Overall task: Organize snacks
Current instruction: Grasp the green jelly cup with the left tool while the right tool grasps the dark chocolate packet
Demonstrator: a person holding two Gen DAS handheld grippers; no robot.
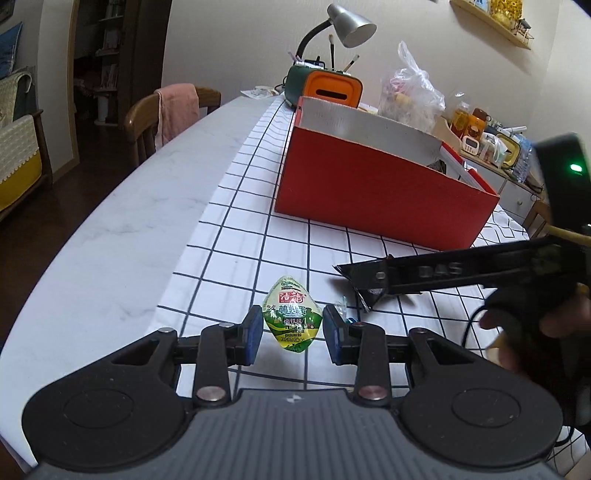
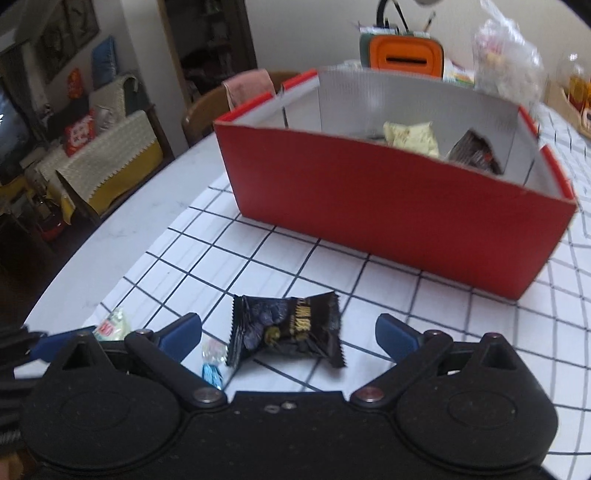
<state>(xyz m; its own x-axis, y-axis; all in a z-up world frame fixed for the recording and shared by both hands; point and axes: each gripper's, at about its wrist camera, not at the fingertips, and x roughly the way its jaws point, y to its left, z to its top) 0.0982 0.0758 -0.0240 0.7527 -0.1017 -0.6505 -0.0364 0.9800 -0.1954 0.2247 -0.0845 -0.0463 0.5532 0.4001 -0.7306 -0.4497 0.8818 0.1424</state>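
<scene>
Left tool [image 1: 293,334] stands with its 2 blue pads [image 1: 252,338] narrowly apart around a small green-and-white snack packet [image 1: 291,319]; the pads sit just beside the packet's sides, and I cannot tell whether they press on it. The packet lies at 6 o'clock in the left wrist view, on a white cloth with a dark grid [image 1: 258,236] that covers part of the pale surface [image 1: 110,221].

Right tool [image 2: 289,336] has its jaws spread wide, with a black crinkled snack wrapper [image 2: 286,334] lying on the cloth between the fingers and touching neither. At 7 o'clock of that wrapper lies a small clear and blue candy [image 2: 213,360], just beside the left finger of this tool. In the left wrist view the right tool comes in from 3 o'clock, a hand [image 1: 546,325] behind it.

Beyond both packets, toward 12 o'clock, stands an open red box [image 2: 388,206] with a grey inside. It holds a pale yellow packet [image 2: 410,138] and a dark packet [image 2: 474,151] against its right end.

Behind the box are an orange and green case [image 1: 330,90], a grey desk lamp [image 1: 351,24] and a clear plastic bag [image 1: 412,96]. At 10 o'clock a wooden chair [image 1: 142,118] carries a pink cloth [image 1: 175,110].
</scene>
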